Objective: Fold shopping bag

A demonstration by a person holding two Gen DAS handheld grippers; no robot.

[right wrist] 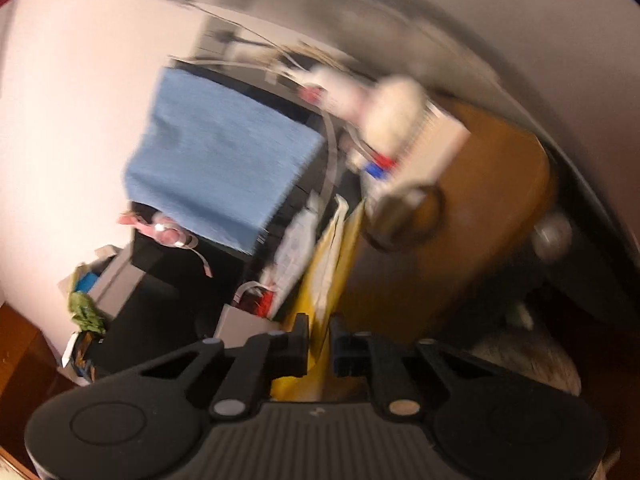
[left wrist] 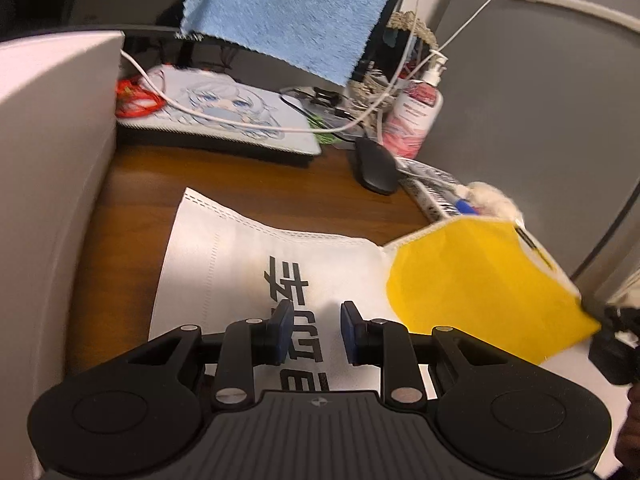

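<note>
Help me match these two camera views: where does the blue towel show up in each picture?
Left wrist view: the blue towel hangs at the top centre, above the desk clutter and the white bag.
Right wrist view: the same towel sits left of centre, tilted and blurred, hanging over something dark.
Shared landmark: the yellow flap of the bag, at the right in the left view and between the right tool's fingers in the other.

My left wrist view is fairly sharp and evenly lit by warm indoor light, with the white shopping bag (left wrist: 248,264) bright and only its lifted yellow flap smeared. My right wrist view is heavily motion-blurred throughout; the pale wall (right wrist: 80,120) there washes out pinkish-white. Both fisheye views bend straight lines and darken toward the corners.
</note>
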